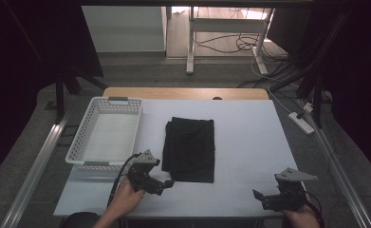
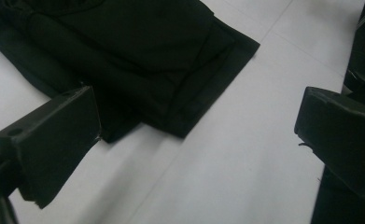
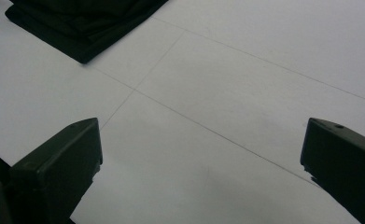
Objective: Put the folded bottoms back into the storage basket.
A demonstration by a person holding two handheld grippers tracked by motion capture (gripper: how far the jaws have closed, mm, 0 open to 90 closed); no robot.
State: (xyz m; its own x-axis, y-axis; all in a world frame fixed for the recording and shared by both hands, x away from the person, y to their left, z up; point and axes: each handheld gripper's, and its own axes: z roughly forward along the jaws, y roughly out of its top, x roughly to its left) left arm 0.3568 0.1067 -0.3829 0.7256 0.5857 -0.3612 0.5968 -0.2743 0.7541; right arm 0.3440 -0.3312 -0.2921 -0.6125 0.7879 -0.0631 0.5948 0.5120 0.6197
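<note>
I have the folded black cloth lying flat in the middle of the high view, on the white bench, with the white basket just to its left in the frame. My left gripper sits at the lower left of centre, right by the cloth's near left corner; in the left gripper view its jaws are spread wide and hold nothing, and the corner of the cloth fills the upper left, close to one jaw. My right gripper rests at the lower right of the high view, well apart from the cloth. Its jaws are also spread and empty over bare bench, with the cloth's edge at the upper left of the right gripper view.
</note>
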